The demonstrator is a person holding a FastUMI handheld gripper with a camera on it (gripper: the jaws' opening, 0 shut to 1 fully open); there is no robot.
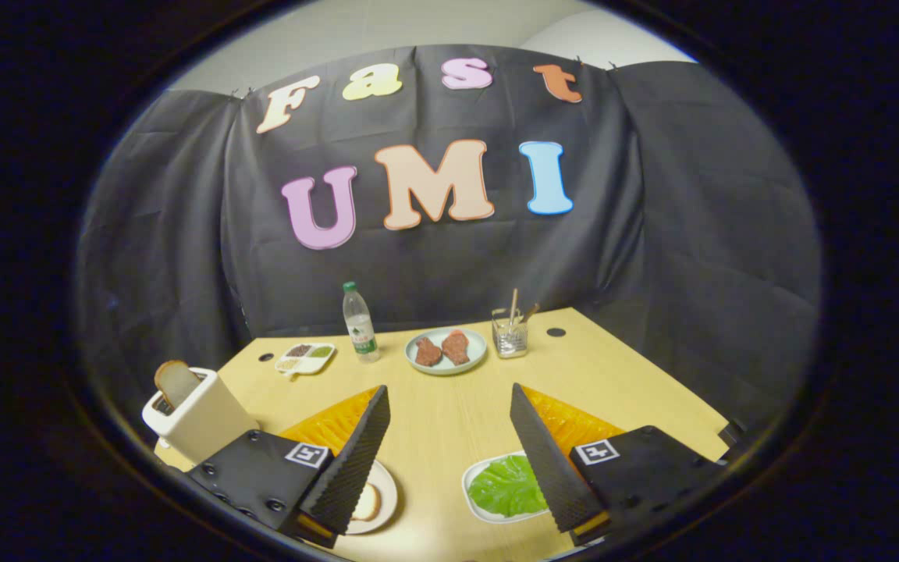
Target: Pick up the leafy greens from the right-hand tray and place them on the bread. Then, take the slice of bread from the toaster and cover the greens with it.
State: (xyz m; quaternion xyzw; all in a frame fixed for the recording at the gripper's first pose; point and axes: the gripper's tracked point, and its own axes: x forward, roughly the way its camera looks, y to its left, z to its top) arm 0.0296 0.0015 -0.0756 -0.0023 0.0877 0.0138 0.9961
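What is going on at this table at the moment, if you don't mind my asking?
A person is holding a handheld gripper above a wooden table, and its fingers are spread open with nothing between them. The leafy greens lie untouched in their tray, partly behind one finger. A slice of bread sits on a plate behind the other finger, and another slice stands in the toaster. So the sandwich has not been started yet.

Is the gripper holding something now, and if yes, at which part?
Nothing is held. The gripper is open above the table, its fingers wide apart. The leafy greens lie untouched in their tray.
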